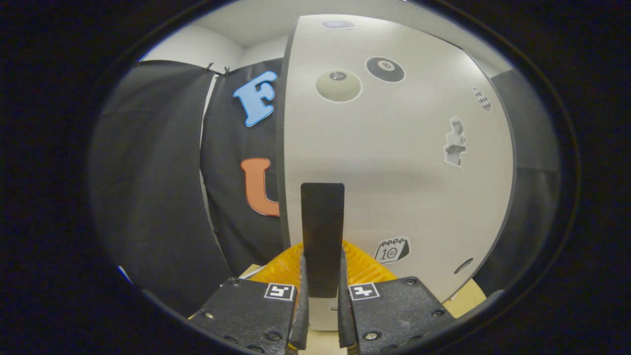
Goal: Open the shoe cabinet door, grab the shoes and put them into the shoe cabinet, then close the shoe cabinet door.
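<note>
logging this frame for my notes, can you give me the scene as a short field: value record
tool: two fingers shut on the door handle
door handle: black upright bar between the fingers, mounted on the cabinet door
cabinet door: white panel just beyond the fingers, facing the camera, with several stickers on it
door state: cannot tell how far open
orange object: ribbed, low behind the handle, partly hidden; what it is cannot be told
task stage: door being handled

On the shoe cabinet door (404, 162) ahead of my fingers I read an 8 on a black billiard-ball sticker (385, 69) and a 10 on a small calendar sticker (392, 250); the number on the pale ball sticker (338, 85) is too blurred to read
</note>
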A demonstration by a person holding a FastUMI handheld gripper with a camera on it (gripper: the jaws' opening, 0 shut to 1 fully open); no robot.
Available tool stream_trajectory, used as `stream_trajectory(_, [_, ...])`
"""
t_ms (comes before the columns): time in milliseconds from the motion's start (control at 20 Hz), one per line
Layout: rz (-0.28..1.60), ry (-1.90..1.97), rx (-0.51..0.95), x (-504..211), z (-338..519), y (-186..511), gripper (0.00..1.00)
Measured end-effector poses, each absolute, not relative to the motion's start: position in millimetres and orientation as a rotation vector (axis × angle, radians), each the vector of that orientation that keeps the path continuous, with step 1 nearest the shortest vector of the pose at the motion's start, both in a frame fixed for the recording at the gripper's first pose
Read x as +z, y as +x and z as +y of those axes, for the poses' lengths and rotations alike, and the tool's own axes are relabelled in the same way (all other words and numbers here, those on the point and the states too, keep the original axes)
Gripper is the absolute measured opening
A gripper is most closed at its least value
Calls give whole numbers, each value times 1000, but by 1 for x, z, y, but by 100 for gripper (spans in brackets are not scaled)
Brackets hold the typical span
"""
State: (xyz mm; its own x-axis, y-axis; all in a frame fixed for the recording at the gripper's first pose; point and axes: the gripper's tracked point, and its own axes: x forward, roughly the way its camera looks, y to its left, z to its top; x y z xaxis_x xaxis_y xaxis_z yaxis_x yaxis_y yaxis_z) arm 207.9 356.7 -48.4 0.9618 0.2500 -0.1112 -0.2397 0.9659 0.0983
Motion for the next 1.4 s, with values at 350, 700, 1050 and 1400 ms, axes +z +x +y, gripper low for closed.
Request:
stream_trajectory(350, [133, 99, 320, -53, 328, 141, 27])
stream_trajectory(700, [144, 131, 356, -55, 296, 91, 27])
stream_trajectory(1050, [142, 155, 362, -59, 253, 47, 27])
stream_trajectory(1400, [136, 157, 340, -65, 192, 8, 26])
